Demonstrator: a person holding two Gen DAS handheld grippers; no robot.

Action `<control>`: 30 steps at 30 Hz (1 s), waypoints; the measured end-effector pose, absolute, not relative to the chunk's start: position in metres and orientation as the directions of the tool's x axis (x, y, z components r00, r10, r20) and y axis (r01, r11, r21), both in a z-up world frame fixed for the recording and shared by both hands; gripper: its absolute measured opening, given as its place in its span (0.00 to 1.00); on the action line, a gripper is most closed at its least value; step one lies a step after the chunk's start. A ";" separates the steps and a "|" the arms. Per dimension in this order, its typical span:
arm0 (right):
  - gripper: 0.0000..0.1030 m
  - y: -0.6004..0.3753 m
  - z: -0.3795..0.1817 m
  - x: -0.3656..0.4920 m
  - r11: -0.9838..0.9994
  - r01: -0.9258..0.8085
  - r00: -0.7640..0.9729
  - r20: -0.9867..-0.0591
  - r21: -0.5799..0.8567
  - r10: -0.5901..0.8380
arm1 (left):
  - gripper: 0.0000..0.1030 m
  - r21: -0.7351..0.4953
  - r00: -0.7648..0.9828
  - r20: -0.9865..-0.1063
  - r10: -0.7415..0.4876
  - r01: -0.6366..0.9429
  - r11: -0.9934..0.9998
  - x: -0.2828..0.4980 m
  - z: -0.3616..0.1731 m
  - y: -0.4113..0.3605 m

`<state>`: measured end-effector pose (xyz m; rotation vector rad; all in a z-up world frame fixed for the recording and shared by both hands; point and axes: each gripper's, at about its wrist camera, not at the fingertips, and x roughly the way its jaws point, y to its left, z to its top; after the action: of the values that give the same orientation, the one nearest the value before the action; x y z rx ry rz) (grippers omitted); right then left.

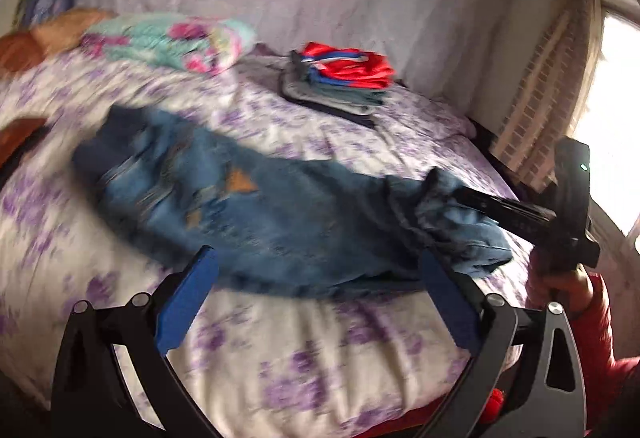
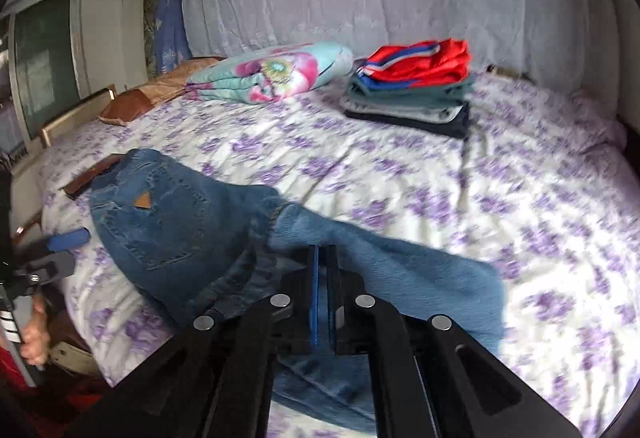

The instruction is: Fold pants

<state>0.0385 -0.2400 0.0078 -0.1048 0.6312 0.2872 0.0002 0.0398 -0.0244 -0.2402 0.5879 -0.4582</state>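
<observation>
A pair of blue jeans lies across the flowered bed, waist end to the left, an orange patch on the back pocket. It also shows in the right wrist view. My left gripper is open and empty just in front of the jeans' near edge. My right gripper is shut on the jeans' leg end and holds the fabric bunched and lifted. The right gripper also shows in the left wrist view, its fingers buried in denim. The left gripper appears at the left edge of the right wrist view.
A stack of folded clothes with a red garment on top sits at the back of the bed. A folded floral blanket lies to its left. A brown flat object lies beside the jeans' waist. A window is at the right.
</observation>
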 end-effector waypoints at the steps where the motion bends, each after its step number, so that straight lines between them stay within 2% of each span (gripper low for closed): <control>1: 0.04 -0.246 0.008 0.039 0.954 -0.299 0.761 -0.602 0.006 0.242 | 0.95 -0.328 0.722 -0.478 -0.500 0.381 0.865 0.002 -0.019 0.026; 4: 0.04 -0.279 0.020 0.039 0.943 -0.304 0.740 -0.589 0.137 0.325 | 0.95 -0.274 0.682 -0.468 -0.562 0.493 0.826 0.009 0.001 -0.029; 5: 0.04 -0.287 0.025 0.037 0.948 -0.289 0.754 -0.578 0.136 0.313 | 0.95 -0.251 0.676 -0.465 -0.571 0.517 0.818 0.012 0.006 -0.045; 8: 0.04 -0.313 0.031 0.023 0.972 -0.222 0.781 -0.581 0.083 0.228 | 0.95 -0.084 0.657 -0.567 -0.496 0.553 0.829 0.031 0.000 -0.111; 10: 0.04 -0.324 0.023 0.015 0.981 -0.184 0.772 -0.608 0.062 0.183 | 0.95 -0.052 0.654 -0.624 -0.427 0.510 0.858 0.048 -0.017 -0.128; 13: 0.04 -0.328 0.008 0.016 0.981 -0.188 0.743 -0.647 0.041 0.169 | 0.96 -0.180 0.569 -0.704 -0.425 0.437 0.882 0.081 -0.050 -0.123; 15: 0.04 -0.329 -0.002 0.027 0.981 -0.188 0.728 -0.664 0.043 0.169 | 0.96 -0.255 0.521 -0.715 -0.467 0.427 0.868 0.093 -0.066 -0.114; 20: 0.03 -0.330 -0.015 0.081 0.979 -0.180 0.716 -0.670 0.097 0.198 | 0.96 -0.145 0.558 -0.734 -0.388 0.429 0.891 0.087 -0.070 -0.128; 23: 0.00 -0.326 -0.029 0.114 0.976 -0.193 0.678 -0.705 0.103 0.209 | 0.96 -0.157 0.554 -0.732 -0.396 0.428 0.890 0.089 -0.070 -0.125; 26: 0.02 -0.337 -0.043 0.138 0.987 -0.111 0.638 -0.752 0.120 0.163 | 0.96 -0.164 0.553 -0.728 -0.405 0.433 0.886 0.089 -0.069 -0.124; 28: 0.02 -0.341 -0.031 0.125 0.985 -0.089 0.668 -0.725 0.146 0.168 | 0.96 -0.193 0.542 -0.724 -0.427 0.435 0.879 0.090 -0.067 -0.119; 30: 0.02 -0.330 -0.006 0.098 0.991 -0.121 0.744 -0.655 0.058 0.129 | 0.95 -0.205 0.538 -0.724 -0.433 0.431 0.879 0.091 -0.064 -0.116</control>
<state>0.0978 -0.3296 -0.0060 0.0120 0.7184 0.1365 0.0915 -0.1162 -0.0645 -0.0020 0.8615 -0.5141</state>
